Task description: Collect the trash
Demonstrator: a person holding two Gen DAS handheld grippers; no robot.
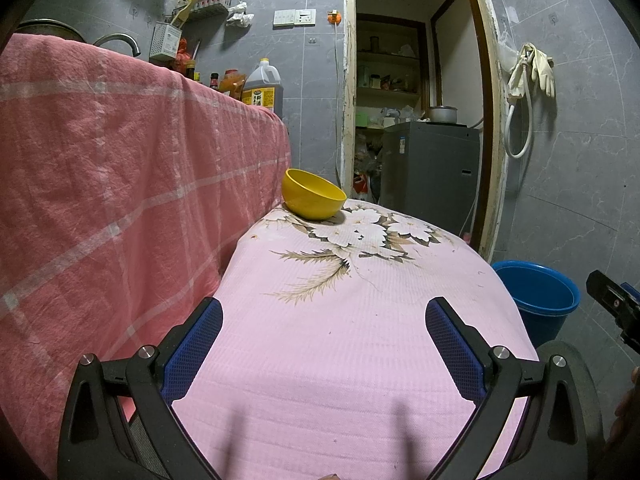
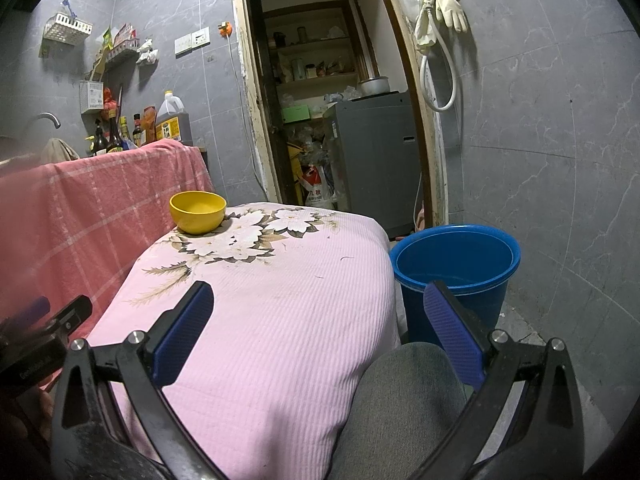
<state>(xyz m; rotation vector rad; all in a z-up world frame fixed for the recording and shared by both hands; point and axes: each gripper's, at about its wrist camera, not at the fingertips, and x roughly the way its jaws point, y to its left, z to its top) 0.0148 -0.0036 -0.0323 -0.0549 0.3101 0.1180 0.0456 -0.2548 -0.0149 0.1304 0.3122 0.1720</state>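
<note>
A yellow bowl (image 1: 313, 195) (image 2: 197, 211) stands at the far end of a small table covered with a pink flowered cloth (image 1: 340, 340) (image 2: 264, 320). A blue bucket (image 1: 540, 300) (image 2: 456, 272) stands on the floor to the table's right. My left gripper (image 1: 324, 316) is open and empty above the near part of the table. My right gripper (image 2: 318, 300) is open and empty over the table's right edge, near the bucket. No loose trash shows on the cloth apart from small specks.
A counter draped in a red checked cloth (image 1: 100, 180) (image 2: 80, 208) rises on the left, with bottles (image 1: 262, 86) and a tap behind. A doorway with a grey washing machine (image 2: 376, 160) lies behind the table. My grey-trousered knee (image 2: 400, 408) is at the table's near right.
</note>
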